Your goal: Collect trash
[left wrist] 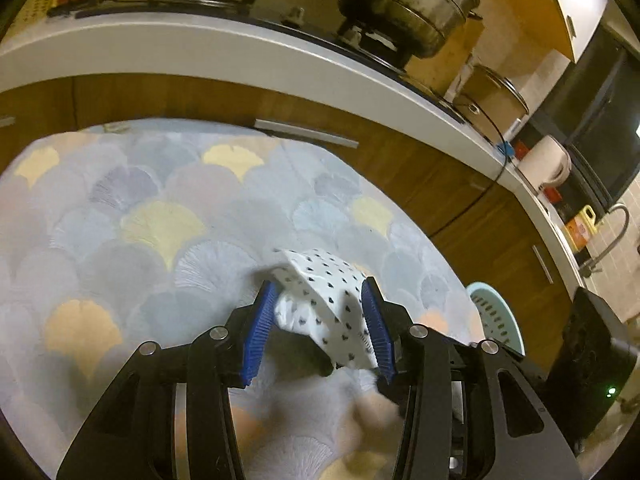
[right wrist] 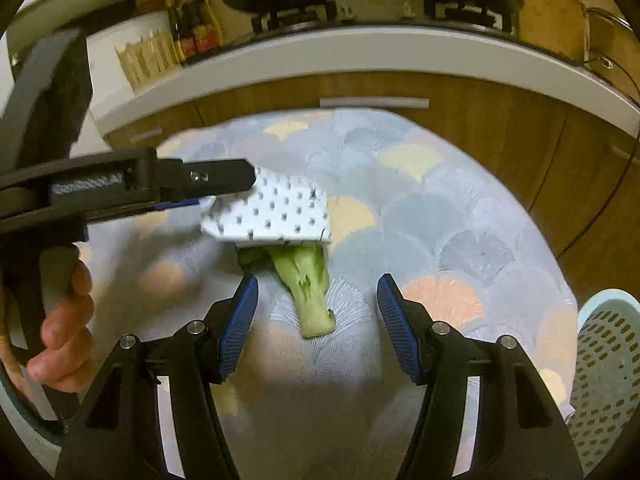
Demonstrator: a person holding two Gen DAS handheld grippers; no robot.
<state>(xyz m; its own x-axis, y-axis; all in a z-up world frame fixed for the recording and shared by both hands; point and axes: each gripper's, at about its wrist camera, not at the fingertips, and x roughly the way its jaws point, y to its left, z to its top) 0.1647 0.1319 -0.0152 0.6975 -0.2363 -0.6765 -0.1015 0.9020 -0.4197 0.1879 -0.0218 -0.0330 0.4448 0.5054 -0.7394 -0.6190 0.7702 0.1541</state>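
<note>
My left gripper [left wrist: 320,300] is shut on a white paper piece with dark dots [left wrist: 324,300] and holds it over the patterned rug [left wrist: 160,220]. In the right wrist view the left gripper [right wrist: 240,184] comes in from the left with the same dotted paper [right wrist: 276,212] in its jaws. A green broccoli stalk [right wrist: 310,292] lies on the rug [right wrist: 440,220], its top hidden under the paper. My right gripper [right wrist: 318,300] is open, its blue pads on either side of the stalk, not touching it.
A pale perforated basket [right wrist: 608,368] stands at the rug's right edge; it also shows in the left wrist view [left wrist: 496,320]. Wooden kitchen cabinets [right wrist: 480,128] and a white countertop [right wrist: 360,56] with a stove and pots run behind the rug.
</note>
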